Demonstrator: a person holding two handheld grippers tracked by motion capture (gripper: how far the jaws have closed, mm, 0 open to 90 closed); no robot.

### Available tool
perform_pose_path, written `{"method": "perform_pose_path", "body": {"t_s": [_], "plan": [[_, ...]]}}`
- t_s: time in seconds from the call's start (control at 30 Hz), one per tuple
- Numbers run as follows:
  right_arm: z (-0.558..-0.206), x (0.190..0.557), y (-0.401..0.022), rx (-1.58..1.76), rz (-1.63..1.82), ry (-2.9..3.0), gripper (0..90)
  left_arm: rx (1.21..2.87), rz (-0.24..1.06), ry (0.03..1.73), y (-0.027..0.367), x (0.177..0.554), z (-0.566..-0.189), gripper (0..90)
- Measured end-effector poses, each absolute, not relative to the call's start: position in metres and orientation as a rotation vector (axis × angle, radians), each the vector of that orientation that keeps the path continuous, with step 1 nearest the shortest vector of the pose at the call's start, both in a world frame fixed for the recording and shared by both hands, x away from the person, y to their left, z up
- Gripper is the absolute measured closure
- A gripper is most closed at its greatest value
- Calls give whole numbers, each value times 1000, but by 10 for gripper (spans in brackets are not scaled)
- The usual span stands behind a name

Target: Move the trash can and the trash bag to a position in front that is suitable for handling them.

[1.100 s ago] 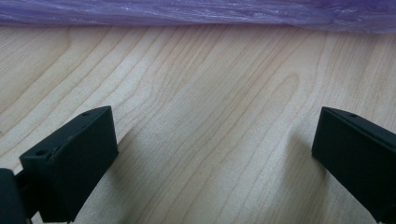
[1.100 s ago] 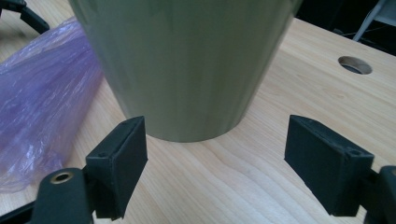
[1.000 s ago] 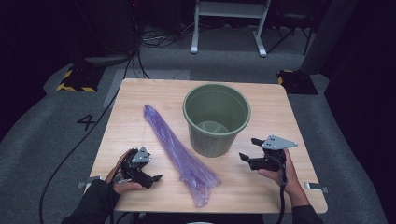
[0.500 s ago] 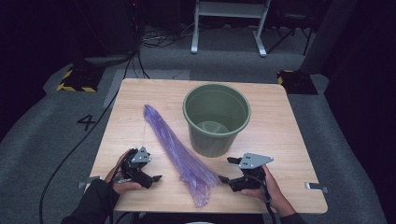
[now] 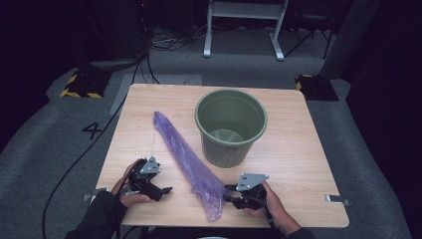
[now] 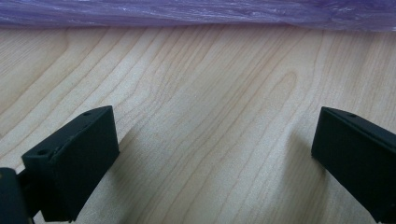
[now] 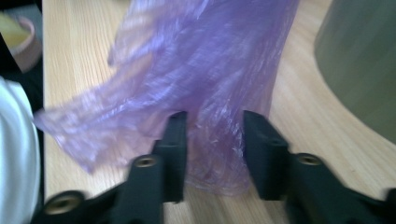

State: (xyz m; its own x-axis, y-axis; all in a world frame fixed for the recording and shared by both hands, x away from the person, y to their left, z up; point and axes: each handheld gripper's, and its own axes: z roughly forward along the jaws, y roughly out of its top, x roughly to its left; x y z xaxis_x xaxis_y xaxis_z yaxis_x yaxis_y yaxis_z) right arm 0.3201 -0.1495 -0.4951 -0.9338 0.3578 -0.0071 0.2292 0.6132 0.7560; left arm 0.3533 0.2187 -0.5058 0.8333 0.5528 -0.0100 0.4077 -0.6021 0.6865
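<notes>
since a second ago my right tool (image 5: 230, 193) has come in from the right side of the worktop (image 5: 298, 164) and dropped lower, so it now sits at the near end of the purple plastic bag (image 5: 186, 157). its jaws have just been closing, and in the right gripper view a fold of the bag (image 7: 210, 84) sits between them, the film bunched up in the gap. both pads seem to touch the plastic, but the frame is soft and i cannot tell whether they have a firm pinch on it yet. my right hand (image 5: 271, 204) is behind the tool, near the front edge of the worktop.

my left tool (image 5: 161, 189) has kept its place, just left of the bag's near half, apart from it. it is released: in the left gripper view the two black jaws stand wide with bare wood grain (image 6: 205, 121) between them, and the bag (image 6: 196, 11) runs as a purple band across the top, beyond the tips. my left hand (image 5: 130, 185) holds it low over the wood.

the bag lies stretched out flat on the worktop, running diagonally from its far end left of the green bucket (image 5: 230, 127) down to its near end at my right tool. the bucket stands upright just right of the bag's middle, and the bag's edge passes close by its base. in the right gripper view the bucket's wall (image 7: 359, 65) is at the right, near the bag.
</notes>
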Motion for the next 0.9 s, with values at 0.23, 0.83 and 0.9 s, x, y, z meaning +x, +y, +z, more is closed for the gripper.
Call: {"method": "perform_pose_path", "body": {"t_s": [0.23, 0.83, 0.9], "plan": [[-499, 330, -163, 495, 1205, 2697, 837, 2298, 264, 697, 219, 353, -506, 3], [-496, 371, -249, 819, 1146, 2517, 844, 2299, 265, 696, 219, 353, -506, 3], [-496, 376, -258, 861, 1119, 2486, 845, 2299, 267, 697, 219, 353, -506, 3]]}}
